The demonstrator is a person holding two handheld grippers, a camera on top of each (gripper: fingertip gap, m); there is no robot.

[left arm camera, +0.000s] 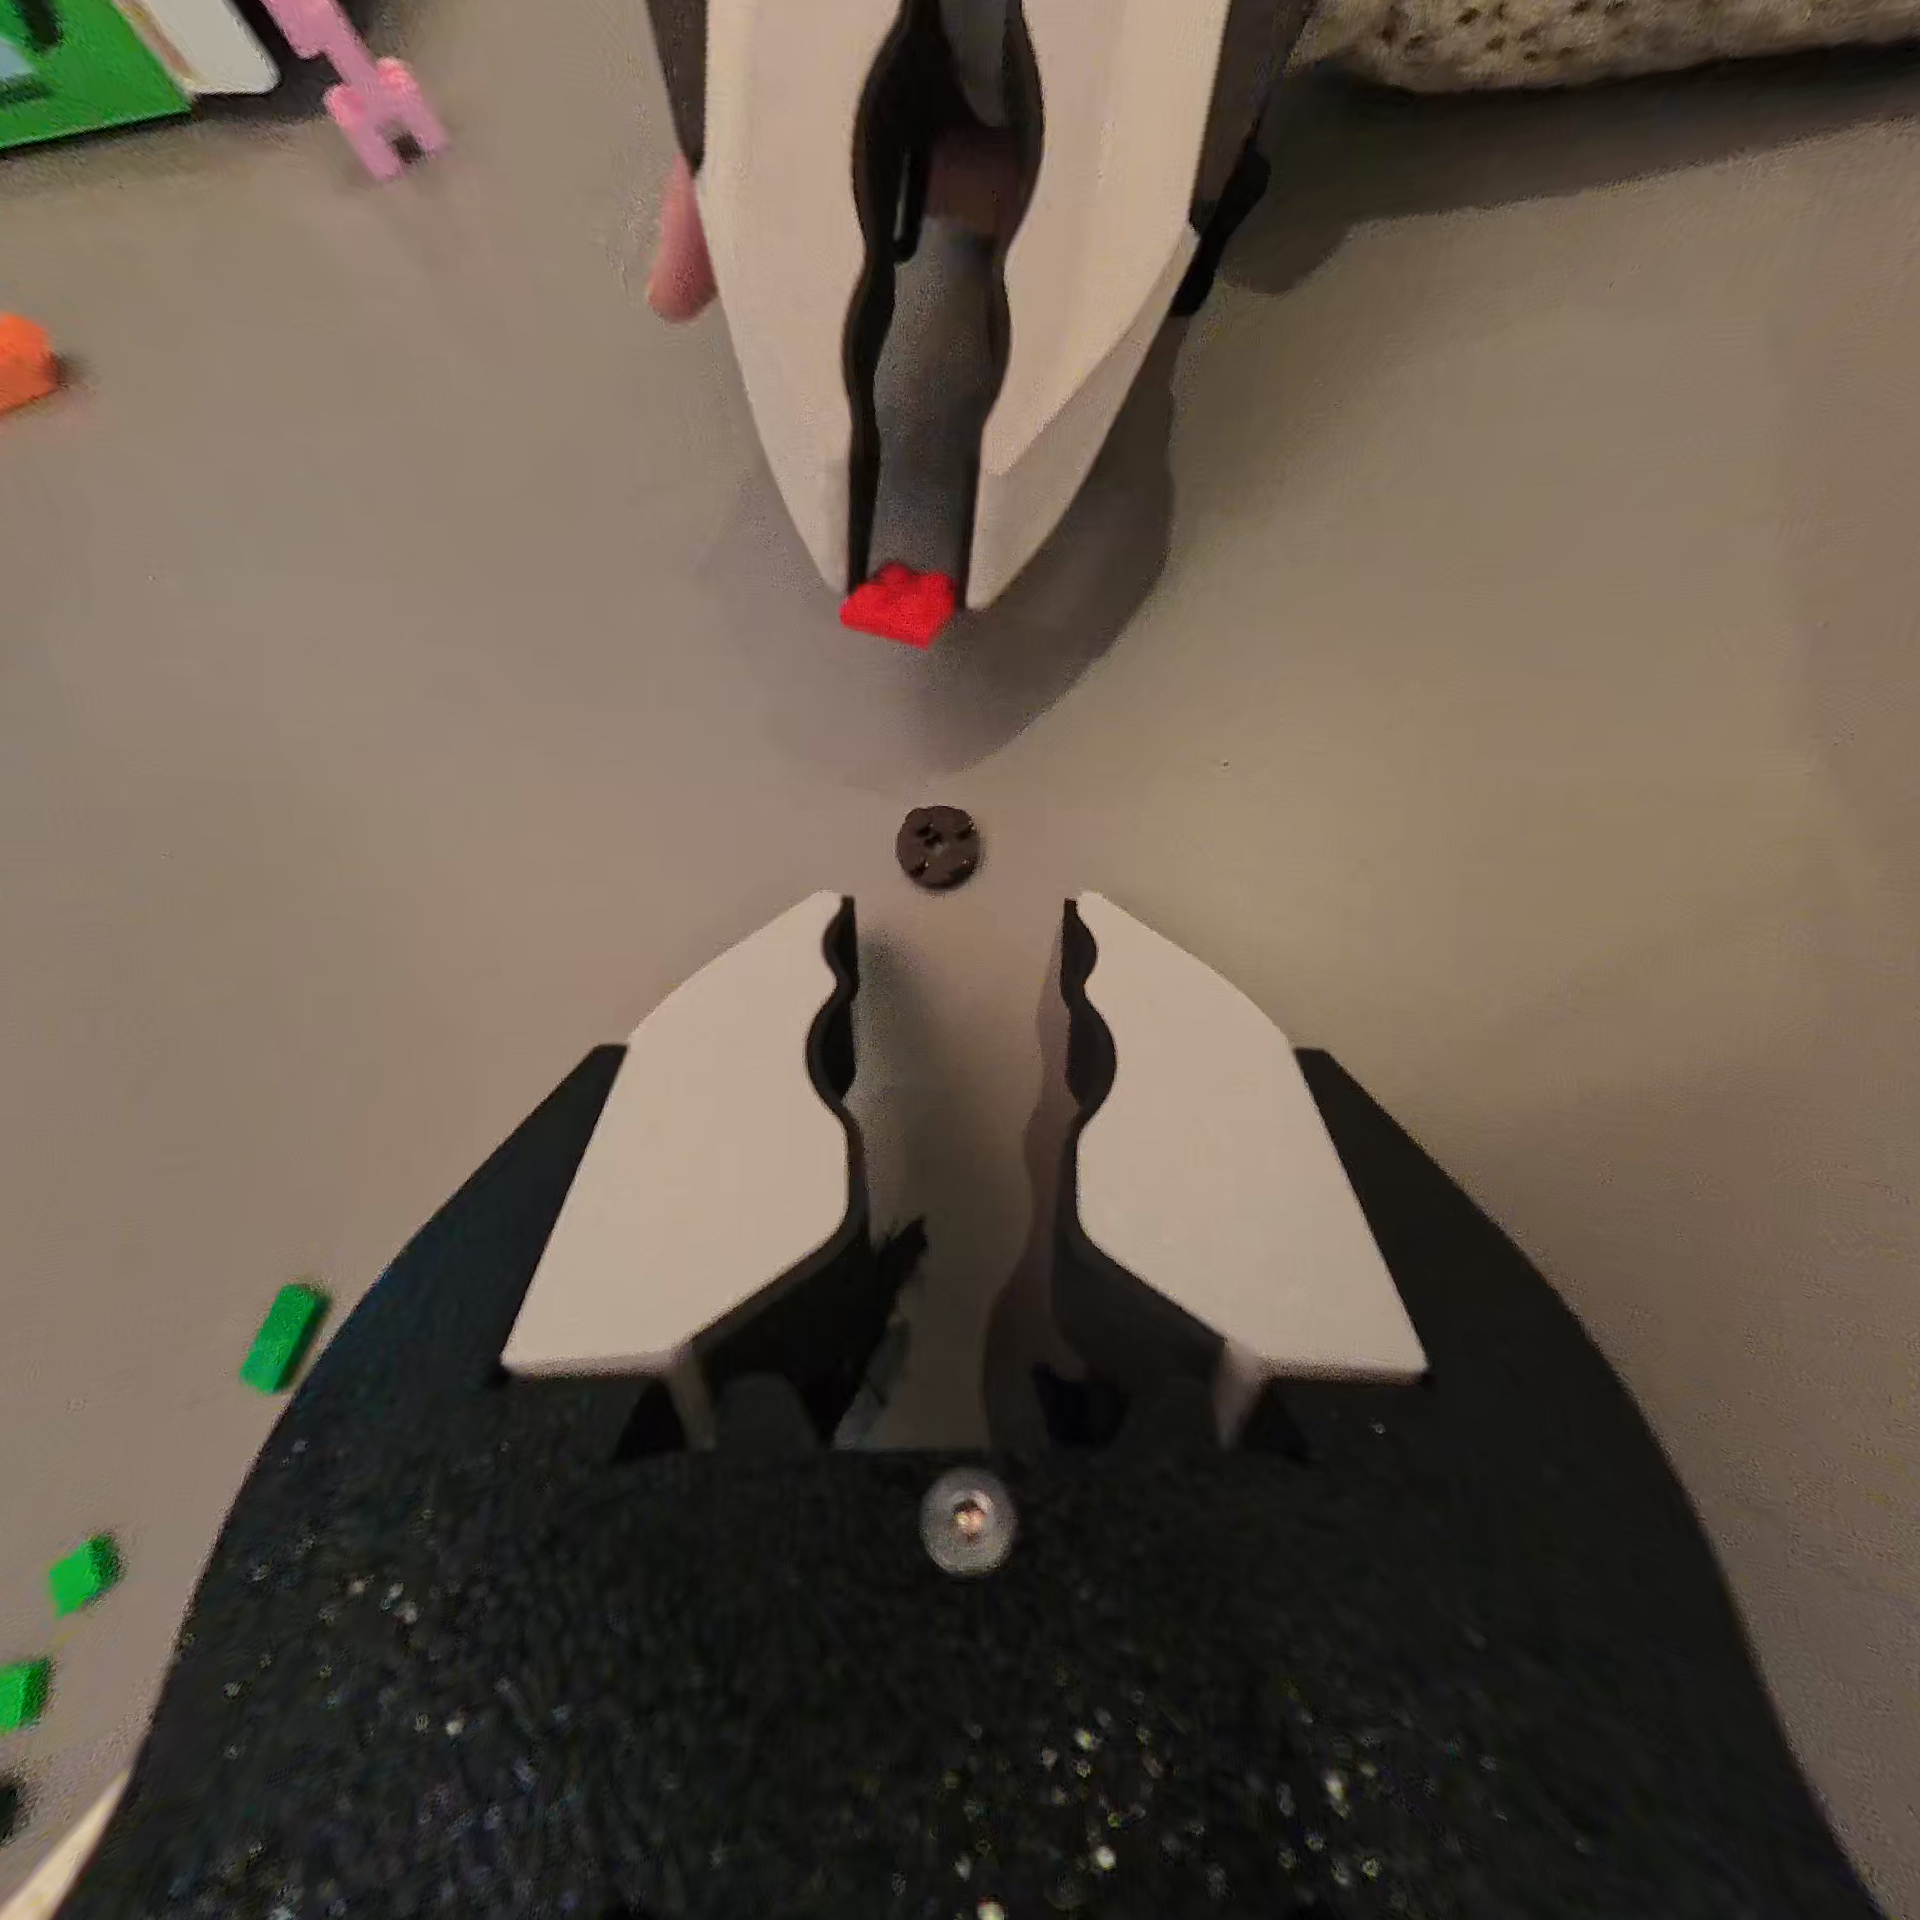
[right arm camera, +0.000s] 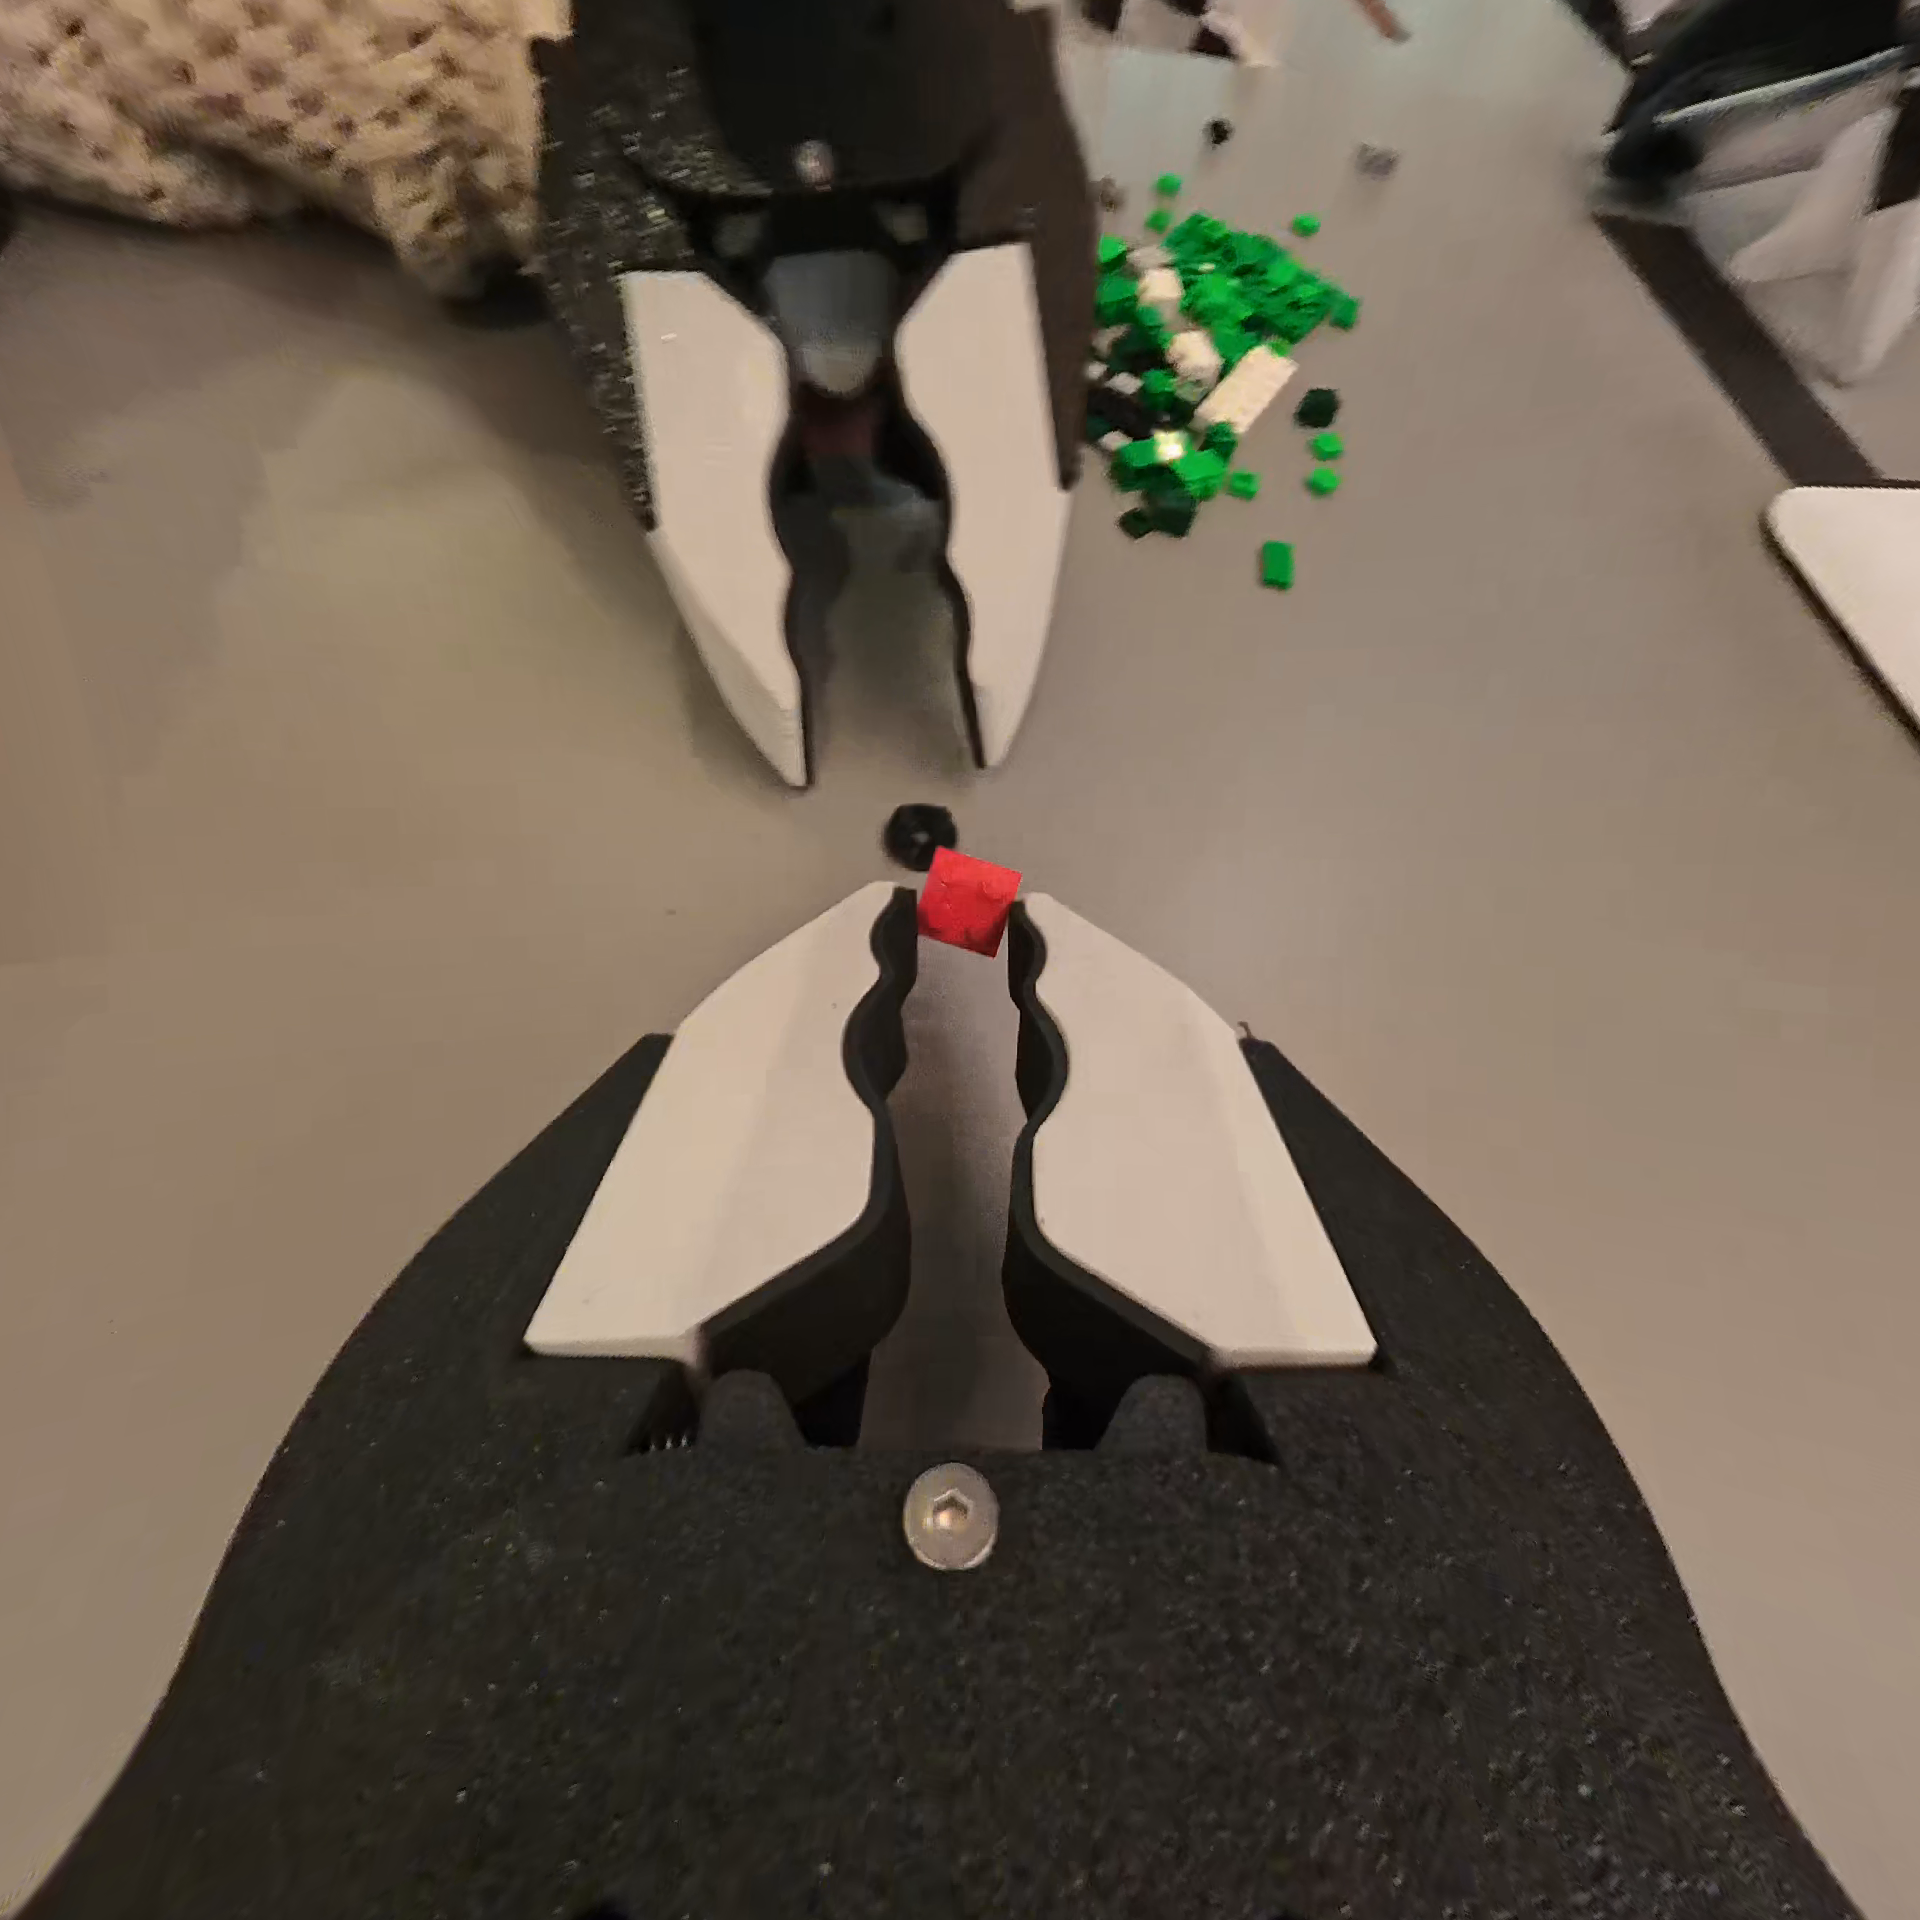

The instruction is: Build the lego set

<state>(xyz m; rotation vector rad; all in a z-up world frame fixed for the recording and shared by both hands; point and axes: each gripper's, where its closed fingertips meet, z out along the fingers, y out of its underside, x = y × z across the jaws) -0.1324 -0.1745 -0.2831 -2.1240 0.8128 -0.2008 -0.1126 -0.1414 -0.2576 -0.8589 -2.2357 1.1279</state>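
Looking for brands, labels or legible writing, we find none on either hand-held gripper or on any piece.

Left wrist view: our left hand-held gripper (left arm camera: 961, 899) sits at lower centre, its two white fingers spread apart and empty. One black round piece (left arm camera: 936, 849) lies on the grey worktop (left arm camera: 1507, 727), just beyond the fingertips and clear of them. Opposite, from the top of the frame, our right hand-held gripper (left arm camera: 906, 592) points down toward us, clenched on one red brick (left arm camera: 898, 609) at its tips, above the black round piece and apart from it. We count three loose green bricks along the left edge: one (left arm camera: 283, 1336), a second (left arm camera: 85, 1573), a third (left arm camera: 23, 1692). One orange piece (left arm camera: 25, 362) sits at the left edge, one pink assembly (left arm camera: 366, 96) at upper left beside a green plate (left arm camera: 83, 83).

Right wrist view: the red brick (right arm camera: 968, 900) is tilted between the right hand-held gripper's tips (right arm camera: 961, 904), with the black round piece (right arm camera: 916, 833) just behind it on the worktop. The left hand-held gripper (right arm camera: 896, 774) hangs from the top centre, fingers apart. One pile of green and white bricks (right arm camera: 1210, 353) fills the upper right; we cannot count its pieces. One knitted fabric (right arm camera: 239, 114) lies at upper left.
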